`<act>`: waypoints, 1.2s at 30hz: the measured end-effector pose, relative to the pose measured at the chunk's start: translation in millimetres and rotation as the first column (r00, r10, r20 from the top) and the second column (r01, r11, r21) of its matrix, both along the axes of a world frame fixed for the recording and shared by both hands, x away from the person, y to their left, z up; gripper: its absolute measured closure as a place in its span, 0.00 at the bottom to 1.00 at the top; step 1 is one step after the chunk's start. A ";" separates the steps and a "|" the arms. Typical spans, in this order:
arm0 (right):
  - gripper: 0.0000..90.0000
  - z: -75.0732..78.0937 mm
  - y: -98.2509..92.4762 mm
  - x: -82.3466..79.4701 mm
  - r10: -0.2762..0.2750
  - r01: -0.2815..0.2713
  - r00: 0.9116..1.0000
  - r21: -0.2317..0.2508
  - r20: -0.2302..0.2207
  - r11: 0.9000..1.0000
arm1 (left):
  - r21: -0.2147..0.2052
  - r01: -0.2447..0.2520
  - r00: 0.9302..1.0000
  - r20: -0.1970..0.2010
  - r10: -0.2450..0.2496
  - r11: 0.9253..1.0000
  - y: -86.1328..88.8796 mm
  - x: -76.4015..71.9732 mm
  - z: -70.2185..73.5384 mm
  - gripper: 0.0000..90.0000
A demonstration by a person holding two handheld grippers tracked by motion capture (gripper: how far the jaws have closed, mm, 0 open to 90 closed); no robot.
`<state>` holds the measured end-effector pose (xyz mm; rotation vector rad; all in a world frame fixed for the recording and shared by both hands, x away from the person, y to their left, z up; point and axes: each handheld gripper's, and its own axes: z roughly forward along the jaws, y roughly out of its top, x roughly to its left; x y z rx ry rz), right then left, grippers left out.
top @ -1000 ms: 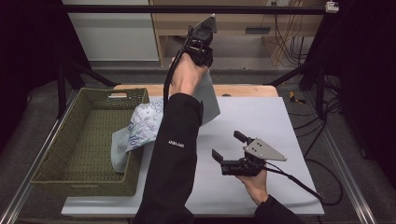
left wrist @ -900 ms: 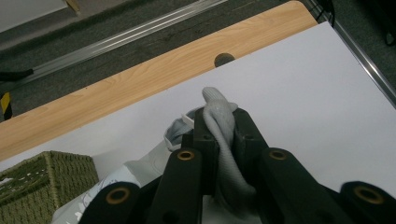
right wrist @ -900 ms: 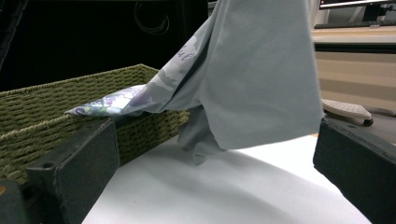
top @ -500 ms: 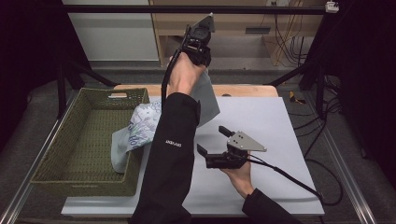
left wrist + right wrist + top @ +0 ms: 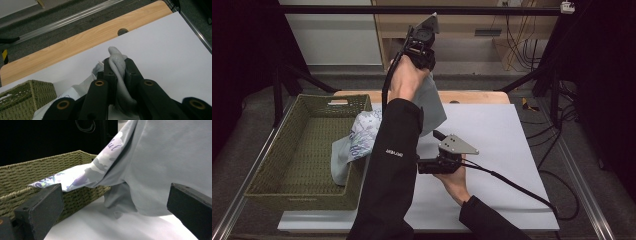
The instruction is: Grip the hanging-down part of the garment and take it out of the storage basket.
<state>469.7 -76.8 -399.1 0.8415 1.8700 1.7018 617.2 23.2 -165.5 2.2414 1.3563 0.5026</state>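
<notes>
A grey garment [image 5: 435, 106] with a purple flower print [image 5: 362, 134] hangs from my left gripper [image 5: 427, 67], held high over the back of the table. One end of it drapes over the rim of the green woven basket [image 5: 287, 150]. In the left gripper view the jaws of the left gripper [image 5: 117, 62] are shut on a bunched fold of the grey cloth [image 5: 120, 75]. My right gripper [image 5: 421, 165] is low over the white table, pointing left at the hanging cloth. In the right gripper view the right gripper [image 5: 115, 196] stands wide open, the garment [image 5: 155, 167] just beyond its tips.
The basket [image 5: 30, 176] stands at the table's left side, close to the right gripper's left jaw. The white tabletop [image 5: 502, 135] stretches bare to the right, with a wooden strip [image 5: 75, 42] along its back edge. A cable trails from the right gripper toward the front right.
My right gripper has slid left across the table toward the hanging garment and basket. The left gripper has stayed raised with the cloth in it.
</notes>
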 end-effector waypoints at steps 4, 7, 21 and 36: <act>0.02 2.6 11.7 3.9 -0.002 0.002 1.000 0.011 -0.016 1.000 | 0.004 0.001 1.000 0.003 -0.001 1.000 -1.7 0.3 -0.4 0.91; 0.02 2.6 14.9 6.8 0.006 -0.006 1.000 0.007 -0.022 1.000 | 0.006 0.000 1.000 0.003 0.000 1.000 -1.2 0.4 -0.4 0.91; 0.02 6.5 34.6 32.6 -0.013 0.013 0.999 0.009 -0.045 1.000 | 0.017 0.006 1.000 0.017 -0.006 1.000 -1.5 -0.8 4.2 0.91; 0.03 8.0 60.6 53.7 -0.043 0.045 0.997 0.038 -0.066 0.998 | 0.030 0.008 1.000 0.010 -0.009 1.000 -0.9 -4.9 8.3 0.91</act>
